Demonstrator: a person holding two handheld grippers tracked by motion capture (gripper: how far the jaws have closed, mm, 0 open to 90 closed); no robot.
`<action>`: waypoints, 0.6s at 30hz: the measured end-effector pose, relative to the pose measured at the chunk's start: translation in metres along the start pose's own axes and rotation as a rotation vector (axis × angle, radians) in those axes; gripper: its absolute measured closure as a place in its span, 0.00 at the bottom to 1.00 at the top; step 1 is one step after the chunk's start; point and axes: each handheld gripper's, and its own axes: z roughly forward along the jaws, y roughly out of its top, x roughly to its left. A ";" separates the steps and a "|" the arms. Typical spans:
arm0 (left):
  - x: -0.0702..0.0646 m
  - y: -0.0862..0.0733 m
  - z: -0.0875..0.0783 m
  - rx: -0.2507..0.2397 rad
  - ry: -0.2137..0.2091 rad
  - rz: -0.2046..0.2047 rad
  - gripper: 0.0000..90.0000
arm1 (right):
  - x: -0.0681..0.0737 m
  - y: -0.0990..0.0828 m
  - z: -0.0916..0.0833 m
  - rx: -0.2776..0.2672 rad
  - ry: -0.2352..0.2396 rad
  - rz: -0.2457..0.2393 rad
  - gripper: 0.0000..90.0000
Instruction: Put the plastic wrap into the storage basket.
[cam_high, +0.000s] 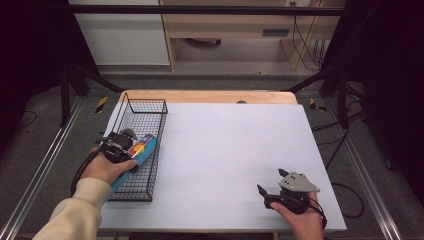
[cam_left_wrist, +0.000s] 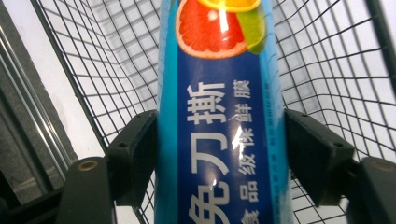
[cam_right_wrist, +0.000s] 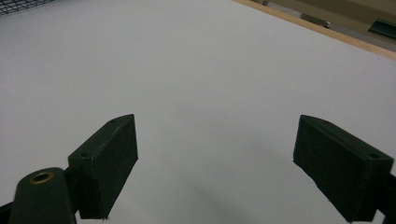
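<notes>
A long blue box of cling film, printed with a grapefruit slice and white characters, lies tilted inside the black wire basket at the table's left. My left gripper reaches into the basket over its left wall. In the left gripper view the box runs up between the jaws of my left gripper; the left pad sits against it and a thin gap shows at the right pad, so the gripper is open. My right gripper rests low at the front right, open with nothing between its jaws.
The white table top stretches between the basket and my right hand. A wooden strip edges the far side. Dark frame legs and cables stand on the floor to both sides. Basket mesh surrounds the box.
</notes>
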 end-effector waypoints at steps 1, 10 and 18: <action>0.000 0.000 -0.001 -0.011 0.006 0.002 0.30 | 0.000 0.000 0.000 0.000 -0.002 -0.003 0.15; -0.001 -0.002 -0.002 -0.046 0.022 0.012 0.23 | 0.000 0.000 0.001 0.001 -0.004 0.001 0.14; -0.002 -0.003 -0.006 -0.067 0.034 0.021 0.16 | 0.000 0.000 0.000 0.000 -0.002 -0.001 0.14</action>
